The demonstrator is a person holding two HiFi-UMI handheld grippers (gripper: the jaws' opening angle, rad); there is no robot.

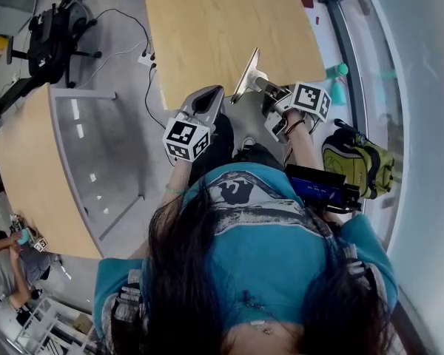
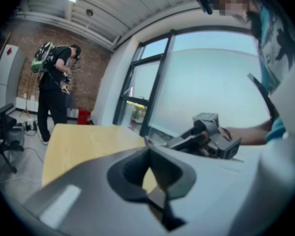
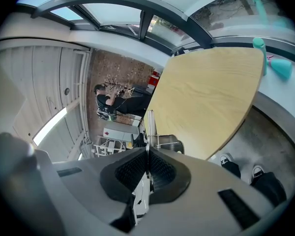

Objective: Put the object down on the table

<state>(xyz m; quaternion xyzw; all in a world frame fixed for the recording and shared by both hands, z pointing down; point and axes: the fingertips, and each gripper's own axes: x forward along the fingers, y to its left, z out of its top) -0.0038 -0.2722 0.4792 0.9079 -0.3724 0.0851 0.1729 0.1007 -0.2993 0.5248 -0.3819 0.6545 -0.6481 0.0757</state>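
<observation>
Main risk: the object [image 1: 246, 73] hangs only just over the near edge of the tabletop [image 1: 222, 21], so if the right gripper [image 1: 262, 83] lets go w/o reaching further in, it could tip back off that edge to the floor. It's also a thin plate pinched at one end, so it may pivot or slide in the fingers on the way down, and if it lands on its narrow edge it'll prob. topple w/ a clatter. Right fingers are clamped on it. The left gripper [image 1: 209, 95] has its fingers together on nothing, just short of the tabletop's near edge, so no backup if it slips. Looks: flat, thin, silvery metal sheet, tilted up over the tabletop, edge-on in the right gripper view. Exact kind: can't tell.
</observation>
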